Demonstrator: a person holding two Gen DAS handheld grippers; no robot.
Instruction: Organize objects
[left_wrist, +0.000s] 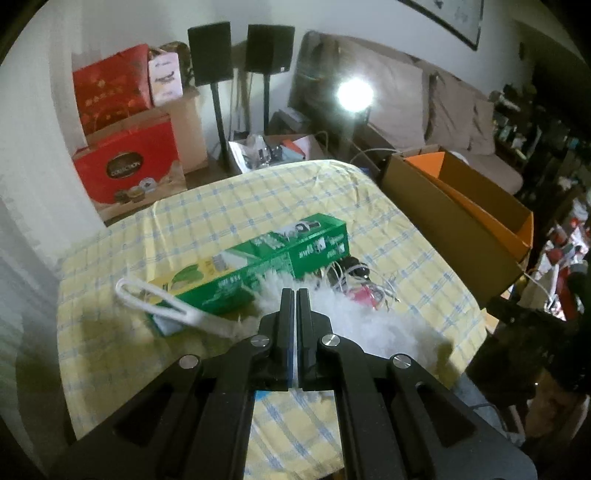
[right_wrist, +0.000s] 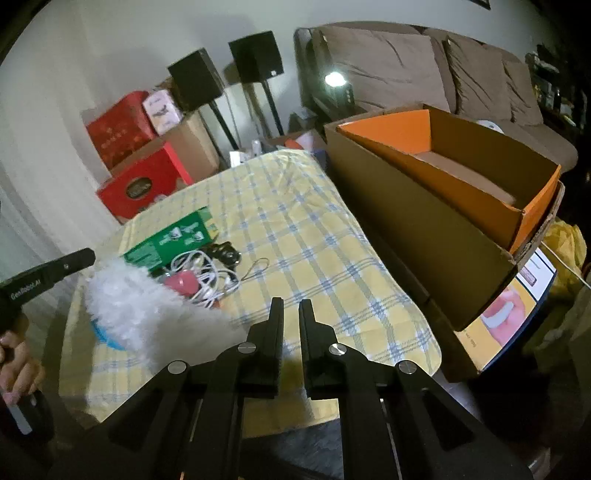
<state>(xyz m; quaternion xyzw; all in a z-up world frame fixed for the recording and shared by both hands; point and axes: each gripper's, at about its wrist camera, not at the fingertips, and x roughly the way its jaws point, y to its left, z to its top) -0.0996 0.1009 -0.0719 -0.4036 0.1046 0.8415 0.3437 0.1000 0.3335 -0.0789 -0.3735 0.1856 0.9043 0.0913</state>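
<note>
The left gripper (left_wrist: 296, 295) is hovering, jaws pressed together on nothing, directly over the feather duster (left_wrist: 354, 317), which is lying on the tabletop (left_wrist: 258, 192), handle running leftward. The right gripper (right_wrist: 291, 306) is waiting farther off, jaws slightly parted.

White wall (right_wrist: 110, 55) behind. Against it, two black speakers (left_wrist: 210, 51) on thin stands, side by side. Left of those, stacked red gift boxes (left_wrist: 110, 85) and plain cardboard cartons (right_wrist: 192, 144) on the floor. Right of the speakers, a brown sofa (right_wrist: 406, 66) with loose cushions along the wall. One bright lamp (left_wrist: 355, 95) glaring in front of the sofa; dim elsewhere. Corner of a dark picture frame (left_wrist: 458, 26) high on the wall. Cluttered dark shelving (left_wrist: 535, 122) at far right.
</note>
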